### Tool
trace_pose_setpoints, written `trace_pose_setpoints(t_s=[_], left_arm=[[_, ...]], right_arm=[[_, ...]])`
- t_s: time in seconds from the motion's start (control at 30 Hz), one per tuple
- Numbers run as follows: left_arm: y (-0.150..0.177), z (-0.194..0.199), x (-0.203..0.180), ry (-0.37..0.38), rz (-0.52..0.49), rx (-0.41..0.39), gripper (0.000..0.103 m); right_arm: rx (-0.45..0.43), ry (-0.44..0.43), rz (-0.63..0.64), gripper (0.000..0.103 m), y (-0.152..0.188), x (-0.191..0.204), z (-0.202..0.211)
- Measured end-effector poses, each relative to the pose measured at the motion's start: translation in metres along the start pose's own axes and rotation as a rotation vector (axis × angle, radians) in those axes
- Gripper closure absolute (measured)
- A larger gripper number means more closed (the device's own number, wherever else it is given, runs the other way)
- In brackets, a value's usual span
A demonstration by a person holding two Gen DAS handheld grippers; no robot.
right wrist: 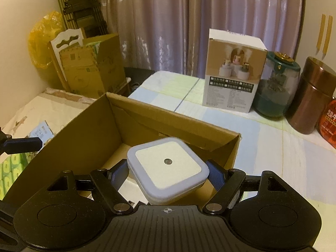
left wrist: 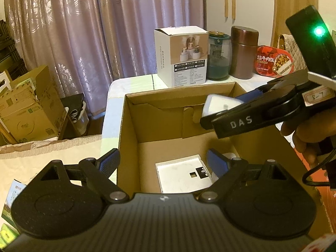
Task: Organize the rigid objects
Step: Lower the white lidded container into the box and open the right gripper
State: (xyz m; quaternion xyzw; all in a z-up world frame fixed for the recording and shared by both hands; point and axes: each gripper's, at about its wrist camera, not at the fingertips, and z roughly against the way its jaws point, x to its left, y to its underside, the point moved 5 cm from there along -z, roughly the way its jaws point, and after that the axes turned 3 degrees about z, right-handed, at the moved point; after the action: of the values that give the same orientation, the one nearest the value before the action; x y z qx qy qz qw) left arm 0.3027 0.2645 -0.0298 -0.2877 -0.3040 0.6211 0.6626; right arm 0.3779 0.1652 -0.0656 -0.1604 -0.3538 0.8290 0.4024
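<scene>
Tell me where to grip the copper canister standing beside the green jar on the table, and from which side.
Grip the copper canister around the middle of its round body, coming in level from the front. It stands upright and tall with smooth straight walls, so fingers can close across its width. The green jar crowds one side and a red food pack the other, so the front seems the freest approach.
</scene>
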Motion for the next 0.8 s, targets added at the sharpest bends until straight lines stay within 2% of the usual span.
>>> trace_pose_setpoints(t_s=[0.2,0.53,0.8], left_arm=[[0.004,0.001,0.0,-0.003,0.007,-0.001,0.016],[0.002,0.01,-0.003,0.001,0.013,-0.01,0.016],[0.0,0.031,-0.007,-0.008,0.009,-0.019,0.016]], right_arm=[[-0.033,0.003,-0.008,0.019,0.0,-0.006,0.008],[-0.026,-0.005,-0.001,0.019,0.002,-0.003,0.023],[-0.002,-0.007,-0.045,0.019,0.01,0.001,0.047]])
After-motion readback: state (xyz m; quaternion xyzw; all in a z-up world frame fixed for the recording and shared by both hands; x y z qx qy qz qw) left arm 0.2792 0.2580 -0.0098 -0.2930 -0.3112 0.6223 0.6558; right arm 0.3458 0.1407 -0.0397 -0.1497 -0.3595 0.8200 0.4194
